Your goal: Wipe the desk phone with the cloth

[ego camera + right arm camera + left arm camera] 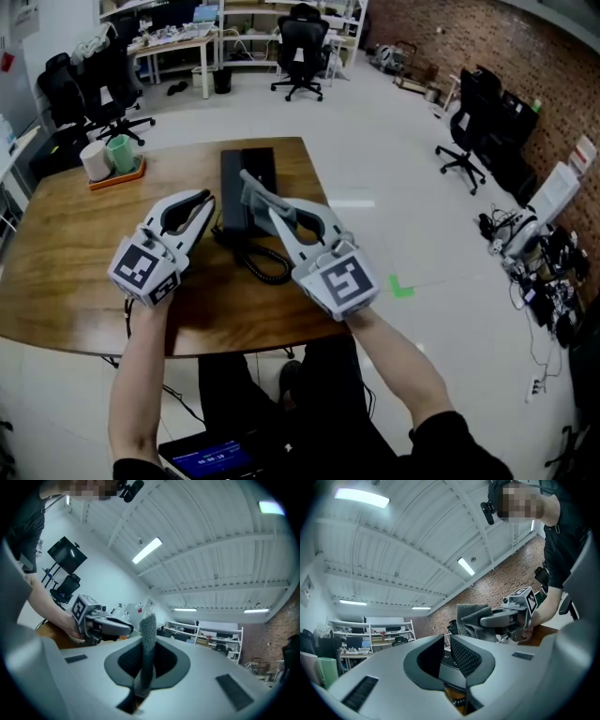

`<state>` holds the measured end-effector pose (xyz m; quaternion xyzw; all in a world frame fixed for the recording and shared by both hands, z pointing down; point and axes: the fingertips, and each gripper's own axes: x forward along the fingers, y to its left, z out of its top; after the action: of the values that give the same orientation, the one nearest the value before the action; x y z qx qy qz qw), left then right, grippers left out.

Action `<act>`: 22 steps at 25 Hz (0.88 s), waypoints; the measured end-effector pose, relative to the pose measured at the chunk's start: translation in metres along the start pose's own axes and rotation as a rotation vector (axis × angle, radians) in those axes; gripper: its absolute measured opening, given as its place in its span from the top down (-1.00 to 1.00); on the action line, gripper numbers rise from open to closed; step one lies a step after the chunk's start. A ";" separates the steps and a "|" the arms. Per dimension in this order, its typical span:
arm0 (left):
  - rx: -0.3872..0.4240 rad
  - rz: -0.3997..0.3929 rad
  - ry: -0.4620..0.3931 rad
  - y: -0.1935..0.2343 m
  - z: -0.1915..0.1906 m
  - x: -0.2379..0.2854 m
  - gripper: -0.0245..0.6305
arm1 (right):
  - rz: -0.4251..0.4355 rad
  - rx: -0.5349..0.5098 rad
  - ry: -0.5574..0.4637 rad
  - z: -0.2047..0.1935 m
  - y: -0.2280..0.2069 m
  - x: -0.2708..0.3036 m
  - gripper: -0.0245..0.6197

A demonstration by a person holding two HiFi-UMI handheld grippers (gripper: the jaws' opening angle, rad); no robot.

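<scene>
The person's two forearms reach up from the bottom of the head view, each hand holding a claw over the wooden surface. The right claw is pinching a grey cloth, which stands up as a folded strip between its pads in the right gripper view. The left claw carries nothing, and its pads stand only slightly apart.

The black desk phone lies mid-surface, its coiled cord trailing toward the person. The cloth hangs right over the phone's near end, though I cannot tell whether it touches. The left claw sits just beside the phone's left edge.

This looks like the wiping step, at or near its start. The next move calls for pressing the cloth flat on the phone and stroking along it, with the left claw free to steady the phone.
</scene>
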<state>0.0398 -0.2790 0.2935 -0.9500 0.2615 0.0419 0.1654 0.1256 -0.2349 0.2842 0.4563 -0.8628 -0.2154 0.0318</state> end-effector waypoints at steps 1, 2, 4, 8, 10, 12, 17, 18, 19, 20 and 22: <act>0.010 0.010 0.000 0.000 0.002 0.001 0.84 | -0.006 -0.002 -0.008 0.001 -0.004 -0.002 0.85; 0.017 0.018 0.001 0.000 0.004 0.002 0.84 | -0.010 -0.011 -0.015 0.002 -0.006 -0.005 0.85; 0.020 0.027 0.007 0.000 0.003 0.001 0.84 | -0.002 -0.040 -0.010 0.001 -0.001 -0.008 0.85; 0.026 0.029 0.016 0.002 -0.001 0.001 0.84 | 0.056 -0.167 -0.031 0.005 0.023 -0.004 0.85; 0.040 0.033 0.026 0.000 0.000 0.006 0.78 | 0.081 -0.214 -0.057 0.009 0.027 -0.002 0.85; 0.048 0.034 0.037 -0.003 0.000 0.011 0.75 | 0.096 -0.230 -0.072 0.011 0.026 -0.004 0.85; 0.046 0.032 0.039 -0.004 0.003 0.015 0.76 | 0.078 -0.133 -0.031 0.006 0.020 -0.009 0.85; 0.049 0.030 0.036 -0.004 0.004 0.017 0.76 | 0.073 -0.126 -0.018 0.005 0.018 -0.009 0.85; 0.052 0.028 0.036 -0.003 0.005 0.020 0.76 | 0.076 -0.137 -0.010 0.004 0.017 -0.009 0.85; 0.058 0.025 0.039 -0.003 0.005 0.022 0.76 | 0.081 -0.155 -0.007 0.004 0.016 -0.008 0.85; 0.075 0.014 0.048 -0.003 0.004 0.024 0.76 | 0.090 -0.186 -0.010 0.004 0.017 -0.006 0.85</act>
<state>0.0625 -0.2865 0.2865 -0.9420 0.2735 0.0106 0.1944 0.1147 -0.2203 0.2881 0.4108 -0.8589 -0.2954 0.0794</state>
